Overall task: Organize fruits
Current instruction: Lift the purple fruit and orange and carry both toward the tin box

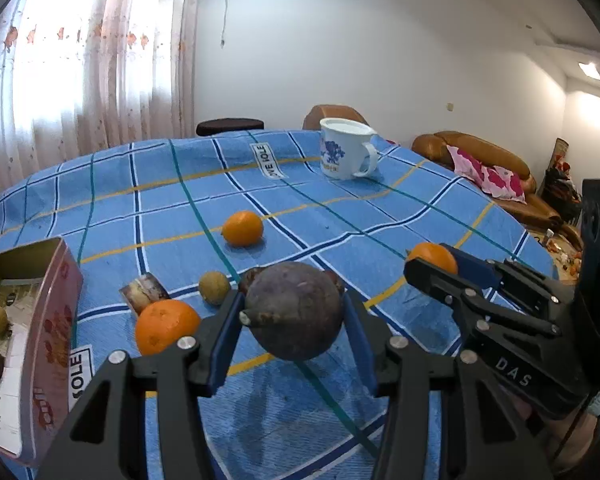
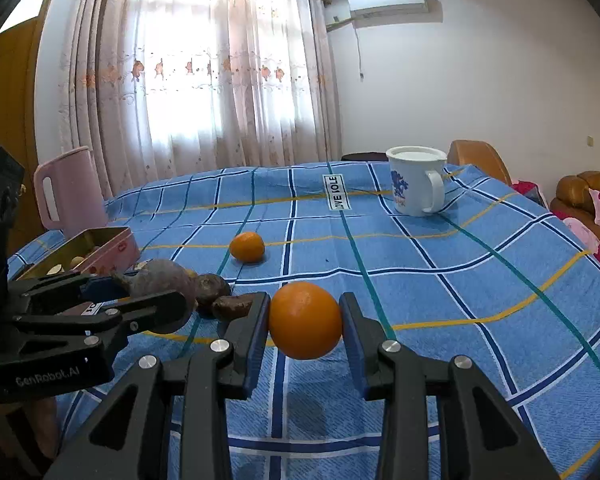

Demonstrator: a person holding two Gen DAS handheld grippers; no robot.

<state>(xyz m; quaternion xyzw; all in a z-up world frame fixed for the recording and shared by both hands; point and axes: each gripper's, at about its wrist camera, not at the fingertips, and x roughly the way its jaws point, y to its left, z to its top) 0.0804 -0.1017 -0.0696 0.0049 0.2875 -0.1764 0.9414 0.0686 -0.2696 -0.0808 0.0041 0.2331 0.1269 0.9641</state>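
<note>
The bench [image 1: 300, 208] is covered with a blue checked cloth with white, navy, teal and yellow lines. Behind it hang sheer curtains [image 2: 204, 80] over a bright window, a white wall carries an air conditioner [image 2: 388, 0], and a brown sofa [image 1: 480, 156] with a pink patterned cushion stands off the right edge.

Near the left edge lies an open pink tin [image 1: 40, 320], gold inside, with a few small tan fruits in it. A pink jug [image 2: 70, 192] stands at the far left edge behind the tin. A white mug [image 1: 346, 152] with a blue print stands near the far edge, towards the right.

The left gripper [image 1: 294, 316] is clamped on a dark purple round fruit [image 1: 294, 312], its blue pads pressing both sides and the fruit clear of the cloth. The right gripper [image 2: 305, 324] is closed on an orange [image 2: 305, 320], likewise lifted off the cloth.

Loose on the cloth are a second orange [image 1: 243, 228] near the middle, a third orange [image 1: 166, 326] close to the tin, a small tan fruit [image 1: 215, 288] just beyond it, and a small picture card [image 1: 144, 290] beside them. Two dark brown fruits [image 2: 220, 294] lie between the two grippers.
</note>
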